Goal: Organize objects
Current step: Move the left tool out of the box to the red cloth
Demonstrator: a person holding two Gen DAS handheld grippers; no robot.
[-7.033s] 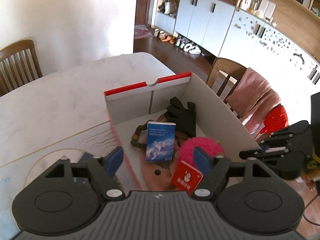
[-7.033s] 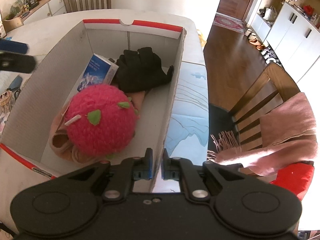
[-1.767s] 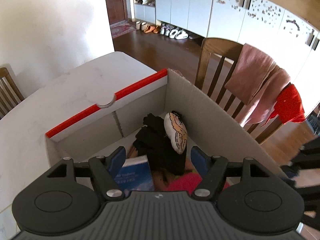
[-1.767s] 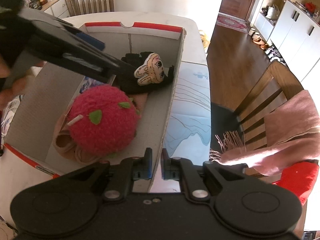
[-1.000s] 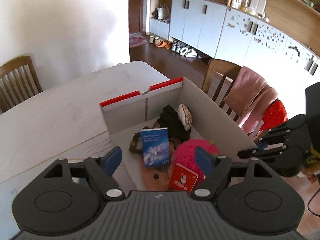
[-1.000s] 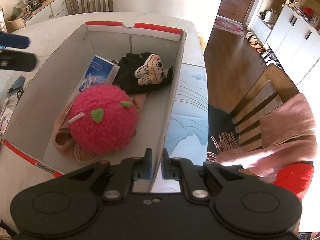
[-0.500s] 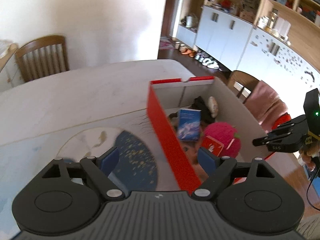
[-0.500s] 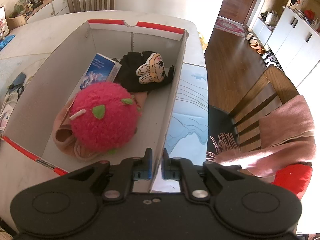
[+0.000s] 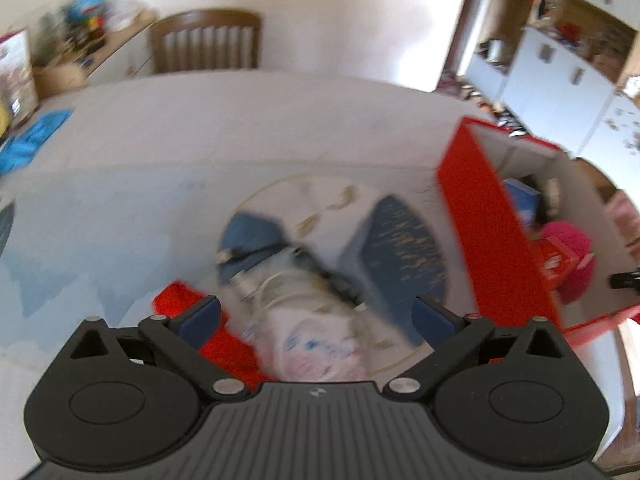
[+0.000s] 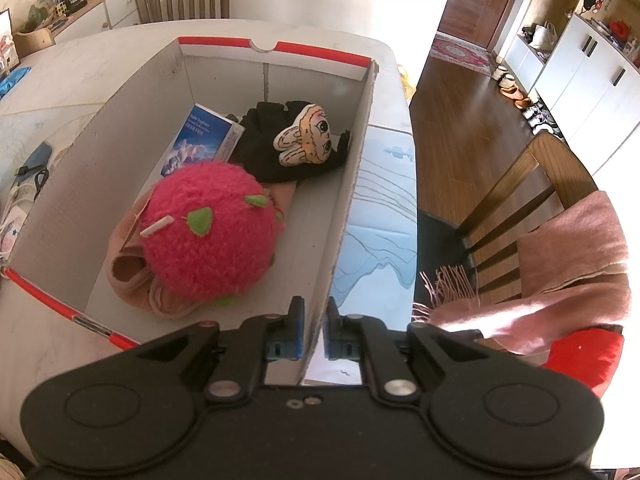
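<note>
A red-trimmed cardboard box (image 10: 352,168) stands on the table. In it lie a pink fuzzy ball (image 10: 208,232), a blue booklet (image 10: 200,140), black gloves (image 10: 268,148) with a small bunny plush (image 10: 304,136) on top, and peach cloth (image 10: 128,268). My right gripper (image 10: 314,336) is shut on the box's near right wall. My left gripper (image 9: 316,316) is open and empty above a blurred white pouch with cords (image 9: 304,320) beside a red item (image 9: 180,304) on the table, left of the box (image 9: 492,224).
A round blue-patterned mat (image 9: 404,240) lies under the pouch. A blue cloth (image 9: 28,140) lies at the table's far left. Wooden chairs stand at the far side (image 9: 204,44) and on the right with pink cloth draped over it (image 10: 560,252). The table edge runs along the box's right.
My left gripper has swung left, away from the box, and now looks down at the pouch on the mat. The view is motion-blurred. The right gripper still grips the box wall.
</note>
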